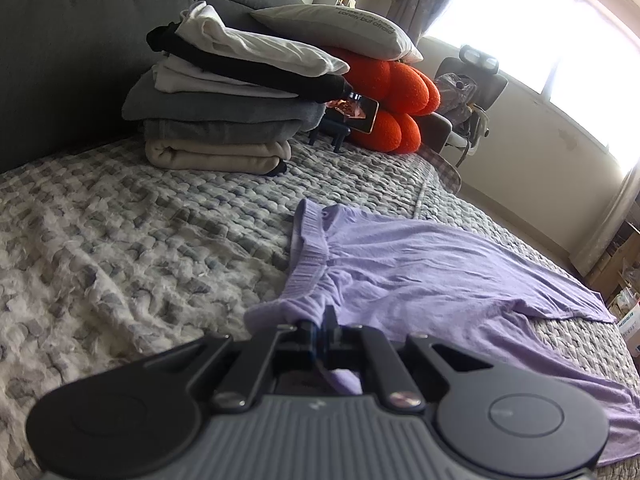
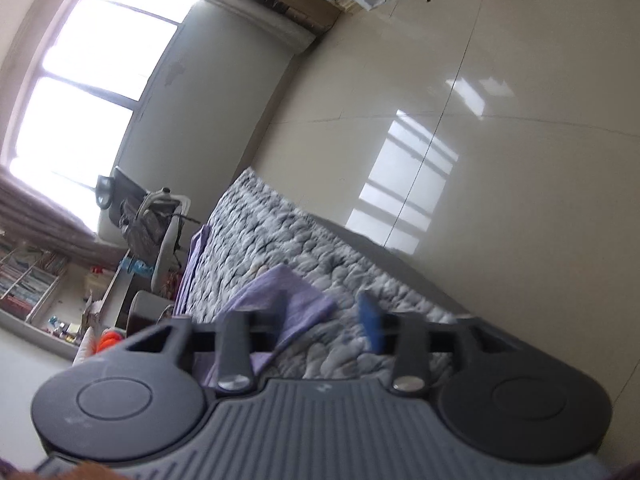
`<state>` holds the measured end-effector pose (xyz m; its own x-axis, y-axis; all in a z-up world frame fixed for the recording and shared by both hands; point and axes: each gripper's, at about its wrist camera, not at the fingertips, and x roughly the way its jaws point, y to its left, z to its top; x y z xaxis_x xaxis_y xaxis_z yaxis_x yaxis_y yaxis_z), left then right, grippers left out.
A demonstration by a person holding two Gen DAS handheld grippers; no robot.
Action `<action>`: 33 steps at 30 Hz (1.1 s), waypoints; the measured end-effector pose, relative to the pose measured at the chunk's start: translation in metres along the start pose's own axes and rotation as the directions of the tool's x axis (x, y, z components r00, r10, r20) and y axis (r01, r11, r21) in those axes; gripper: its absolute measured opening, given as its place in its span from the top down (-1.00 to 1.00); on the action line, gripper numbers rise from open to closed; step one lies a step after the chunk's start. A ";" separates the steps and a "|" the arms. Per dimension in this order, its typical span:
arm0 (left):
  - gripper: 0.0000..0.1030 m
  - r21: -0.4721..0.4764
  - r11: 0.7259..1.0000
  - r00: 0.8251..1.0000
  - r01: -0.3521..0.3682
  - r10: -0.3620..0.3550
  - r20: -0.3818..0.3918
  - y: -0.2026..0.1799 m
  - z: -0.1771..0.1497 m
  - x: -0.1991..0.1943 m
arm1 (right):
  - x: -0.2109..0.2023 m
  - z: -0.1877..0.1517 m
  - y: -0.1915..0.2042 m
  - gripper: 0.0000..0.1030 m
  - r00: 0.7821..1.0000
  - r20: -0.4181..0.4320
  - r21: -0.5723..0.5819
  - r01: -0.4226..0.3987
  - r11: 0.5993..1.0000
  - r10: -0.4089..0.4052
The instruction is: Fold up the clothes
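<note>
Lilac garment: spread on bed, waistband pinched by left gripper; right gripper spread, corner at nine o'clock.

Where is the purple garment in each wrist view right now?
Left wrist: purple garment spreads over the lower right, its near edge pinched in the shut left gripper.
Right wrist: a corner lies low centre, between the open right gripper's fingers.
Shared landmark: grey quilted cover.

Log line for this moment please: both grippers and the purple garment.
left gripper: shut on purple garment | right gripper: open, garment corner between jaws, not pinched | garment: lying on quilt
</note>
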<state>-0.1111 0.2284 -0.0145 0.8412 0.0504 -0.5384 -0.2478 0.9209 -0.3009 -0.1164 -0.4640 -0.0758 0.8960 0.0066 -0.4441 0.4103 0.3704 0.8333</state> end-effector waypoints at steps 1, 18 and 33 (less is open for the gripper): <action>0.95 0.002 1.000 1.000 0.000 0.000 0.000 0.000 0.000 0.000 | 0.002 0.001 0.002 -0.04 1.000 -0.007 0.001 -0.014 1.000 0.014; 0.95 0.015 1.000 1.000 -0.013 0.013 0.013 -0.011 -0.002 0.001 | 0.001 -0.015 0.013 0.93 0.996 0.084 -0.009 -0.013 1.000 0.013; 0.96 0.023 1.000 0.997 -0.015 0.013 0.071 -0.011 0.007 -0.007 | -0.022 -0.004 0.063 0.96 0.961 0.260 -0.183 -0.050 0.982 0.097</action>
<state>-0.1109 0.2206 -0.0018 0.8699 0.0898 -0.4849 -0.2489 0.9288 -0.2746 -0.1109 -0.4370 -0.0154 0.9447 -0.1995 -0.2602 0.3274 0.5332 0.7801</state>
